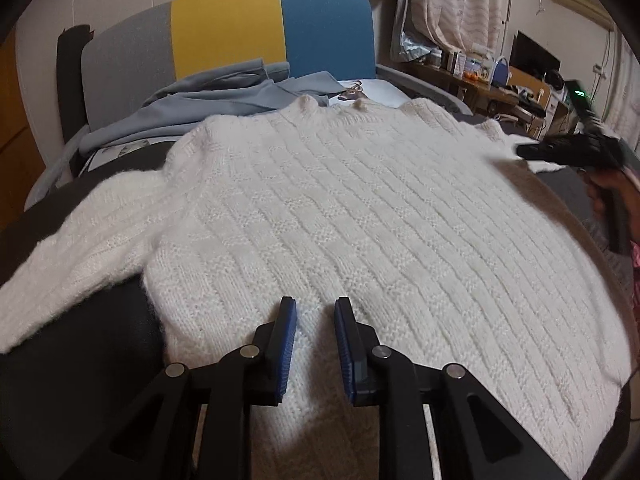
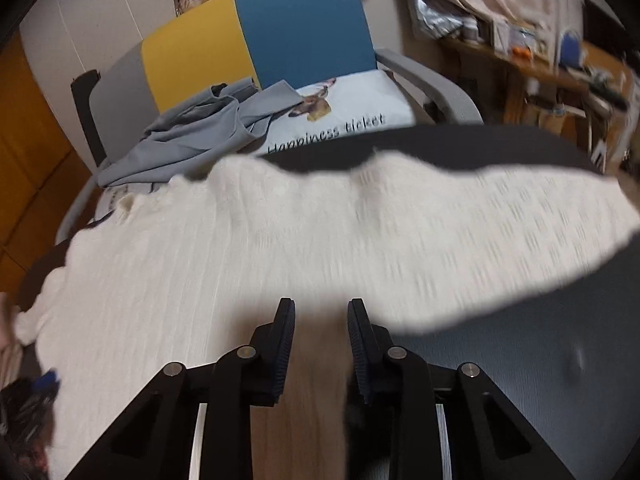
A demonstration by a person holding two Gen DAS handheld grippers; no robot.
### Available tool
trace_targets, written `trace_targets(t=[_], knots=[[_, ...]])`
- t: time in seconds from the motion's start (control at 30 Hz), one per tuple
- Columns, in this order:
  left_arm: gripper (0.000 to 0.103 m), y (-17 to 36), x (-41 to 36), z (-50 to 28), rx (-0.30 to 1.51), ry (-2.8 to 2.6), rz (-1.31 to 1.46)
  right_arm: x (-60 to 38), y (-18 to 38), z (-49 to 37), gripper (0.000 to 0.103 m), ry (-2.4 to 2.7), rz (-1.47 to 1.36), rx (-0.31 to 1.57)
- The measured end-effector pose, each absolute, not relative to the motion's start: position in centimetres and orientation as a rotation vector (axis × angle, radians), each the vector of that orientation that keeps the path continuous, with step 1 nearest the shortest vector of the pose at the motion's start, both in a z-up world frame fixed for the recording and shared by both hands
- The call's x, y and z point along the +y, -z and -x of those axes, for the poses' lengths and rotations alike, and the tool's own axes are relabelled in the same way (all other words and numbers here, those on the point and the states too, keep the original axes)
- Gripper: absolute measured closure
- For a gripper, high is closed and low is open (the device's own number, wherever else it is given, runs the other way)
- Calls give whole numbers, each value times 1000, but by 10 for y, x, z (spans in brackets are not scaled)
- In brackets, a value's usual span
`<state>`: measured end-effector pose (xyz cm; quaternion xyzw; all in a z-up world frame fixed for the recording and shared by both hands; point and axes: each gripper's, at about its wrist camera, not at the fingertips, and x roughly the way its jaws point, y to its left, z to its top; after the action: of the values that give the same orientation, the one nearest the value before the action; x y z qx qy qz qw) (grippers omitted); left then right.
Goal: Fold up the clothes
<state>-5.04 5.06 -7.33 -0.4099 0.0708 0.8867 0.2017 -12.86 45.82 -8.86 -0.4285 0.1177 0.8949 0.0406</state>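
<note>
A white cable-knit sweater (image 1: 340, 216) lies spread flat on a dark surface (image 1: 80, 360), collar toward the far side, one sleeve (image 1: 68, 256) stretched out to the left. My left gripper (image 1: 316, 308) hovers open just over the sweater's near hem, with nothing between its blue pads. The right wrist view is motion-blurred. It shows the sweater (image 2: 280, 248) running across the frame and my right gripper (image 2: 322, 308) open above its near edge. In the left wrist view the right gripper (image 1: 568, 150) is a dark blur at the sweater's far right corner, held by a hand (image 1: 608, 192).
A grey garment (image 1: 208, 100) and a white printed shirt (image 2: 360, 116) lie heaped behind the sweater, against a chair back (image 1: 228, 28) in grey, yellow and blue. A cluttered wooden desk (image 1: 516, 88) stands at the far right. Bare dark surface (image 2: 540, 360) shows to the right.
</note>
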Motion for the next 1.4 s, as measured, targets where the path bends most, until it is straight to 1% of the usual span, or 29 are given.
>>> trace_targets(t=[0.03, 0.13, 0.17, 0.23, 0.3, 0.4, 0.47, 0.57, 0.67, 0.73, 0.8, 0.83, 0.97, 1.03, 1.07, 1.13, 1.2, 1.23, 1.27, 1.33, 1.4], knots=[[84, 74, 48, 51, 179, -2471, 1144, 458, 91, 140, 75, -2731, 1329, 325], [83, 74, 48, 53, 166, -2470, 1142, 463, 108, 166, 75, -2599, 1408, 123], [83, 73, 50, 52, 186, -2472, 1146, 467, 110, 168, 75, -2572, 1414, 106], [83, 72, 56, 53, 233, -2470, 1157, 476, 107, 166, 75, -2553, 1400, 148], [84, 65, 61, 60, 255, -2445, 1150, 473, 103, 169, 75, -2519, 1426, 121], [83, 43, 64, 84, 268, -2488, 1044, 451, 75, 179, 74, -2694, 1357, 164], [83, 33, 64, 113, 275, -2578, 993, 429, 60, 192, 74, -2797, 1312, 88], [83, 44, 57, 158, 207, -2624, 1065, 393, 60, 226, 74, -2846, 1345, -41], [83, 55, 50, 202, 136, -2667, 1138, 376, 72, 253, 74, -2819, 1367, -108], [83, 63, 45, 232, 87, -2694, 1187, 379, 81, 263, 74, -2789, 1377, -89], [80, 70, 41, 262, 37, -2720, 1237, 385, 91, 272, 75, -2756, 1387, -54], [80, 72, 39, 269, 23, -2727, 1248, 390, 93, 273, 75, -2736, 1371, -33], [79, 78, 39, 270, 17, -2738, 1244, 411, 98, 271, 75, -2666, 1270, 85], [79, 78, 43, 271, 56, -2744, 1247, 404, 98, 271, 74, -2655, 1248, 16], [79, 76, 44, 270, 66, -2742, 1251, 401, 95, 269, 71, -2656, 1250, 11], [79, 70, 45, 265, 68, -2730, 1259, 398, 86, 262, 70, -2668, 1267, 70], [79, 65, 40, 248, 2, -2740, 1251, 390, 77, 251, 69, -2703, 1278, 132], [79, 62, 36, 238, -41, -2747, 1244, 381, 72, 239, 65, -2749, 1273, 166], [79, 62, 32, 229, -87, -2746, 1250, 370, 71, 230, 60, -2774, 1282, 148], [79, 65, 22, 213, -195, -2719, 1269, 345, 79, 218, 54, -2782, 1335, 31], [79, 66, 9, 197, -297, -2695, 1278, 336, 88, 211, 54, -2744, 1363, -4]])
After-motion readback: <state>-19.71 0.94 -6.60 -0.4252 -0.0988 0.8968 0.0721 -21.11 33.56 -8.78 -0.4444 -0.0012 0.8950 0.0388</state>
